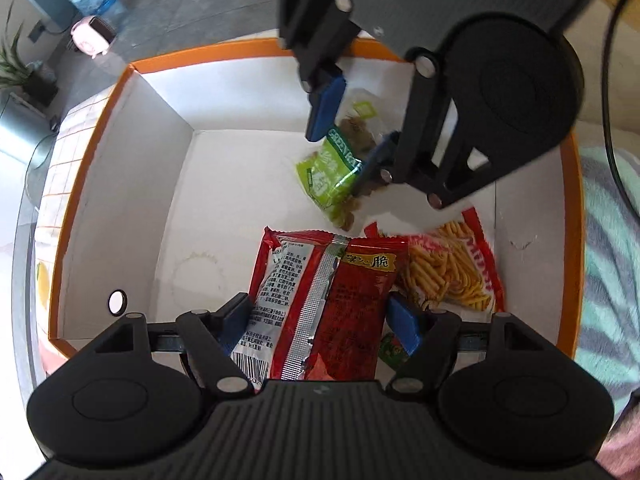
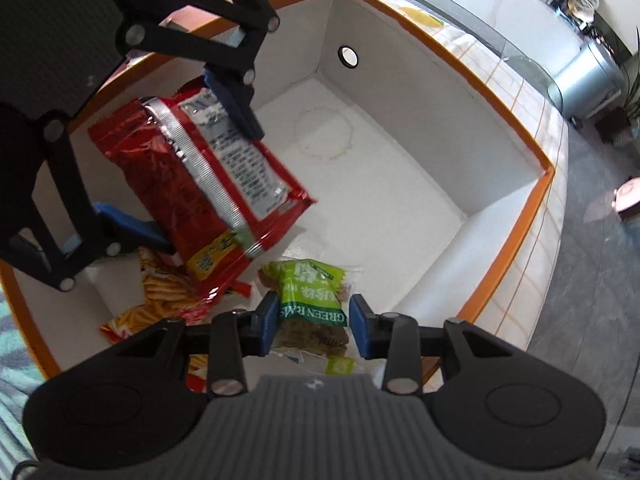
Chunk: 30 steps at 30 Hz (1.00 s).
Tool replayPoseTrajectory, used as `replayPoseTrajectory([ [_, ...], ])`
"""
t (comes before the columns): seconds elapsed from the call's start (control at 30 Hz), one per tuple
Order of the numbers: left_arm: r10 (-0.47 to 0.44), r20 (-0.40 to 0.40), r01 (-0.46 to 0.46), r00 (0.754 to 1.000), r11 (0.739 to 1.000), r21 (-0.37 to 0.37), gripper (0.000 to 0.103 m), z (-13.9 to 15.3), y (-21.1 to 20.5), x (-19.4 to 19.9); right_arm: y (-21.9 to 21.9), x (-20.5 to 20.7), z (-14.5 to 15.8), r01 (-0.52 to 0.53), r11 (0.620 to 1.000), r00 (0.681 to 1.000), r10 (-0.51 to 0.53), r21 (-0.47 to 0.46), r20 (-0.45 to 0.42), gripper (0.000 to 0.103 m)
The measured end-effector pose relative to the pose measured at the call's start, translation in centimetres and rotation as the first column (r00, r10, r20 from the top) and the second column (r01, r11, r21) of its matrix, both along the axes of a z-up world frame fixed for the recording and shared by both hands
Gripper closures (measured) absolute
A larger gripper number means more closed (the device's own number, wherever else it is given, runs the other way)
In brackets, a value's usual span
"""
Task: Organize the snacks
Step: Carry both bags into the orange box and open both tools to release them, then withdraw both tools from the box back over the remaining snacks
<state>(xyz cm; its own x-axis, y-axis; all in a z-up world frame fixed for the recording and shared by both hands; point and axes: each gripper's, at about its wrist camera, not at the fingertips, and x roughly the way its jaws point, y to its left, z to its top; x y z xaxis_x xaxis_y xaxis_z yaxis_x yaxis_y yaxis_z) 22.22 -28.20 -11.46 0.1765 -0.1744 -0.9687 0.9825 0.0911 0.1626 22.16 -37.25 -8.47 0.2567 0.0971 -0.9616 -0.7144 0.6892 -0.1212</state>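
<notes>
Two hand-held grippers reach down into an orange-rimmed white box (image 1: 120, 184). Left hand-held gripper (image 1: 320, 324) grips a red snack bag (image 1: 320, 300) between wide-set pads, above a fries packet (image 1: 448, 272) on the box floor. Right hand-held gripper (image 2: 314, 320), set narrow, clamps a green raisin packet (image 2: 314, 296).
</notes>
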Motion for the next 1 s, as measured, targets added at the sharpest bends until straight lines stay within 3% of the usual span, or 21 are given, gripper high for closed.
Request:
replayPoseTrajectory([
  [0.2, 0.016, -0.015, -0.017, 1.000, 1.000, -0.016, 0.016, -0.4, 0.1, 0.4, 0.8, -0.2, -0.5, -0.075, 0.997, 0.997, 0.075, 0.010, -0.018, 0.067],
  [0.47, 0.078, -0.028, -0.079, 0.997, 0.996, -0.044, 0.014, 0.4, 1.0, 0.2, 0.8, -0.3, -0.8, -0.069, 0.998, 0.997, 0.069, -0.007, -0.024, 0.069],
  [0.87, 0.155, -0.009, -0.155, 0.988, 0.979, -0.134, 0.014, 4.7, 4.3, -3.0, 2.2, -0.9, 1.2, -0.031, 1.000, 0.999, 0.031, -0.005, -0.014, 0.066],
  [1.0, 0.230, -0.020, -0.229, 0.973, 0.955, -0.187, 0.014, 6.5, 6.1, -4.3, 2.3, -1.4, 3.0, 0.041, 0.999, 0.999, -0.041, 0.025, -0.008, 0.061],
])
